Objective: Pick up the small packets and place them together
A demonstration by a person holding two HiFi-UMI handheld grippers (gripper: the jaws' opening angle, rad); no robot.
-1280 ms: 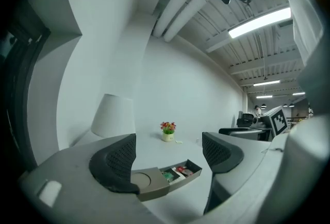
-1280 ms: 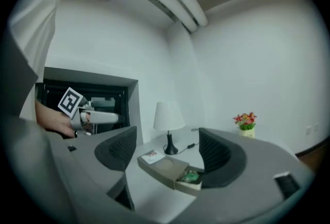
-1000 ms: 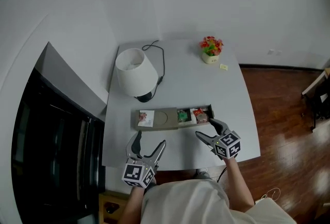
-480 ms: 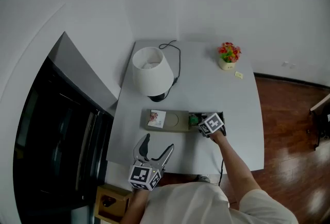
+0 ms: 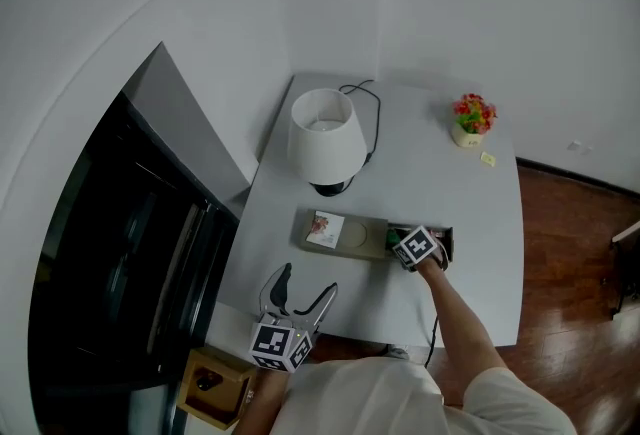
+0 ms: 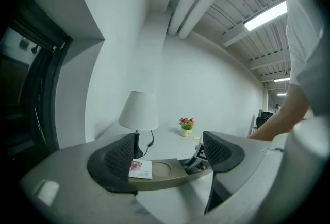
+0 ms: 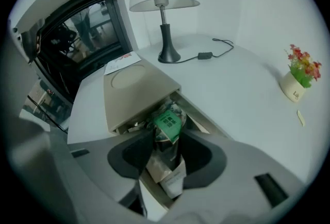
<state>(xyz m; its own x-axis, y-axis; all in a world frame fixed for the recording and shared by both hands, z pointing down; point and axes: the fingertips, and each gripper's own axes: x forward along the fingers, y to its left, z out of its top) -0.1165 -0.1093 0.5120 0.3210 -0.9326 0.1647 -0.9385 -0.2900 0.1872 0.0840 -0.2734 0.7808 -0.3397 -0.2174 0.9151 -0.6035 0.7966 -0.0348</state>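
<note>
1. Since the earlier frame the right gripper (image 7: 166, 155) has dropped into the open end of the long beige tray (image 7: 135, 89). Its jaws have just been closing and now pinch the small crinkly packets (image 7: 166, 125) there. The left gripper (image 6: 170, 153), nearer, hangs spread and empty.
2. A pinch on several packets may shed one on lifting.
3. With nothing steadying it, the tray could lift too.
</note>
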